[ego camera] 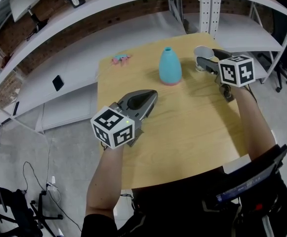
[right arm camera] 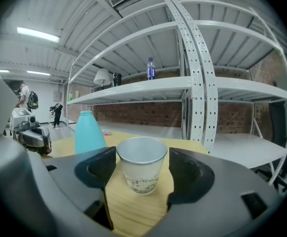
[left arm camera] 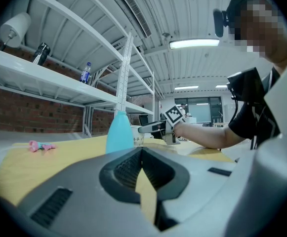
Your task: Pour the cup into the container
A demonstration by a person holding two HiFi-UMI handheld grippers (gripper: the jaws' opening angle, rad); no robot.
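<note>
The cup (right arm camera: 142,171), upright near the far right corner of the surface (ego camera: 192,132), is bracketed, unclamped, by the wide right gripper (right arm camera: 142,157); the left gripper (left arm camera: 142,154) is shut, empty; nothing is poured into the blue container (ego camera: 170,66) yet.

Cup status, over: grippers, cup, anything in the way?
Right gripper open, astride cup. Left gripper shut, empty. Cup upright on table, not lifted. Nothing between it and blue container.
</note>
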